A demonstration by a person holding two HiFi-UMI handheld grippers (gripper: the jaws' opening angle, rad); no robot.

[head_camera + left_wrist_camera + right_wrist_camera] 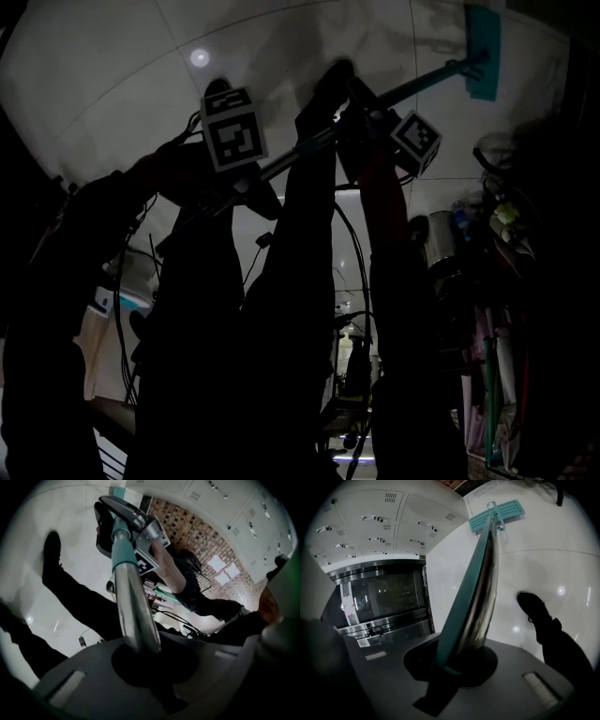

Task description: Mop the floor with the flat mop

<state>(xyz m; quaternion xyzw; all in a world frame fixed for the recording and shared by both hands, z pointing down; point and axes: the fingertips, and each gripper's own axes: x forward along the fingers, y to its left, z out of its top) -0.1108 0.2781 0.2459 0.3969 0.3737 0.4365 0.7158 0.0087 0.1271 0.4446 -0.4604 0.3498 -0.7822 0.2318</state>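
Here, two handheld grippers both clamp the metal pole (135, 611) of a flat mop (487, 564) over a pale tiled floor (567, 564).
The left gripper (140, 654) is closed around the pole at the end nearest the person. The right gripper (461, 660) is closed around it further along, on a teal sleeve (123, 550). The pole slants away to the teal mop head (498, 514), which lies flat on the floor well ahead. A dark shoe (532, 607) stands on the tiles beside the pole. Grey lockers (370, 522) line one wall.
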